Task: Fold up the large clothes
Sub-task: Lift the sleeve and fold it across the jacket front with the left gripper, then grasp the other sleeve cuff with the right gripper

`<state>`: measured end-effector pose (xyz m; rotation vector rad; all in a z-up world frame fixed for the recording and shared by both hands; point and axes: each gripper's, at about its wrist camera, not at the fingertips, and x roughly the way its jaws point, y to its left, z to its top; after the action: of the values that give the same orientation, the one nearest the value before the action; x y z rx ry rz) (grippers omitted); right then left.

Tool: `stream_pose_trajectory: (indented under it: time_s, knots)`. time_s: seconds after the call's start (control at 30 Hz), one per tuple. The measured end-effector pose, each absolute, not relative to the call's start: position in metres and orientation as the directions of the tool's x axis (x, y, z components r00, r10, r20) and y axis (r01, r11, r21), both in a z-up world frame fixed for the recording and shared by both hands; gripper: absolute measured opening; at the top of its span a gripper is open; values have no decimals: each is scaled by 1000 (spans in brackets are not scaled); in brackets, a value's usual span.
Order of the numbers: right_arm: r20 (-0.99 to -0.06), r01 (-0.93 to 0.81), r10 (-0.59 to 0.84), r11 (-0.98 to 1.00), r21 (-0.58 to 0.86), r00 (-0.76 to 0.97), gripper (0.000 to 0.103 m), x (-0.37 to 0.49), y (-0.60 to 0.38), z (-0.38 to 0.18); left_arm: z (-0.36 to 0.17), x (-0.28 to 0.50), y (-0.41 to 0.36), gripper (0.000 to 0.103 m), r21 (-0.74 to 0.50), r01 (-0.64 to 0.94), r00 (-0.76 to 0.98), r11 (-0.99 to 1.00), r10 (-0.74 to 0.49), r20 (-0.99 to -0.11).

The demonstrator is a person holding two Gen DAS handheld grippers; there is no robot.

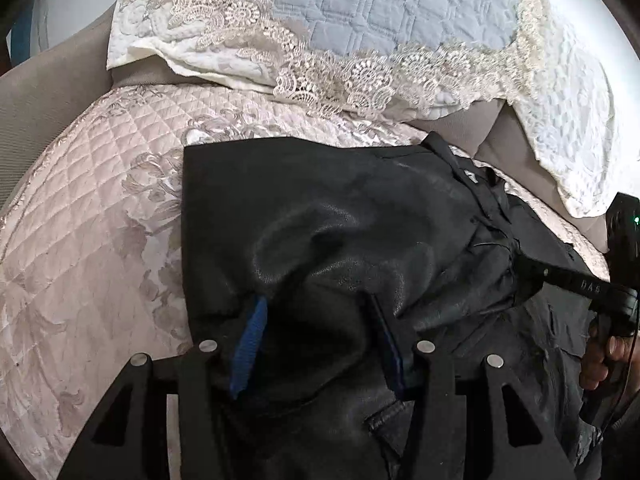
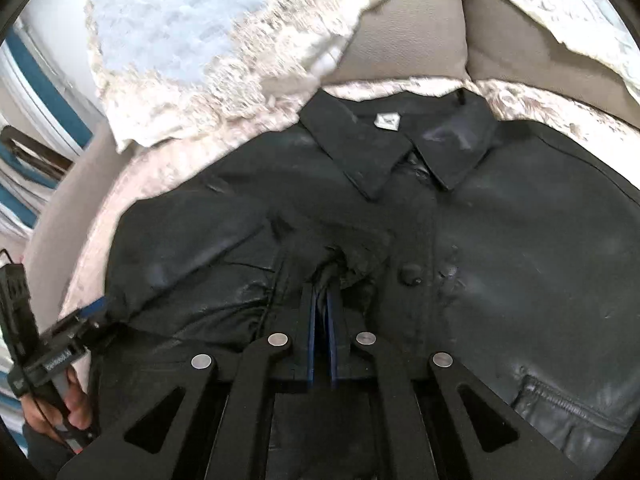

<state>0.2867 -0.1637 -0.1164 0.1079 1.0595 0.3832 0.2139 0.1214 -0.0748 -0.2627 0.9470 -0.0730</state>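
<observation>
A black leather jacket (image 1: 320, 200) lies front up on the bed, its collar (image 2: 400, 148) and white neck label (image 2: 387, 121) toward the pillows. In the left wrist view my left gripper (image 1: 316, 308) stands half spread, its blue pads (image 1: 250, 344) pressed against a thick bulge of leather at the jacket's left side. The right wrist view shows that same gripper (image 2: 100, 308) at the sleeve edge. My right gripper (image 2: 323, 292) is shut on a pinch of jacket (image 2: 520, 240) just left of the button line. It also shows in the left wrist view (image 1: 520, 264).
A pink quilted bedspread (image 1: 80, 220) lies under the jacket. A blue quilted pillow with lace trim (image 1: 380, 12) and a white lace pillow (image 1: 568, 128) lie behind it, against a beige cushion (image 2: 420, 40). A hand (image 2: 76, 404) holds each gripper's handle.
</observation>
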Motion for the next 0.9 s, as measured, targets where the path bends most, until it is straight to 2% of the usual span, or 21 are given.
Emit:
stream_pose_trajectory:
  time_s: [0.1, 0.13, 0.4, 0.47, 0.53, 0.7, 0.9]
  knots:
    - [-822, -250, 372, 925, 287, 431, 8, 278, -172, -111, -75, 216, 114, 54, -190, -41, 579, 981, -131, -805]
    - [-811, -253, 373, 925, 284, 450, 12, 272, -177, -105, -70, 213, 114, 54, -192, -38, 580, 981, -135, -803]
    - [-745, -236, 376, 926, 293, 551, 14, 188, -249, -73, -25, 142, 112, 58, -235, -17, 645, 972, -169, -745]
    - [-739, -206, 361, 932, 298, 569, 19, 162, -272, -71, -20, 121, 103, 59, -241, -15, 650, 970, -174, -740]
    - [-733, -166, 352, 934, 316, 582, 34, 143, -296, -74, -20, 103, 92, 60, -250, -9, 644, 968, -185, -743]
    - [-740, -48, 309, 935, 352, 597, 55, 111, -355, -87, -26, 78, 65, 60, -257, 14, 604, 966, -213, -768]
    - [-723, 63, 253, 923, 379, 643, 57, 106, -412, -83, -24, 77, 33, 60, -232, 62, 583, 971, -224, -781]
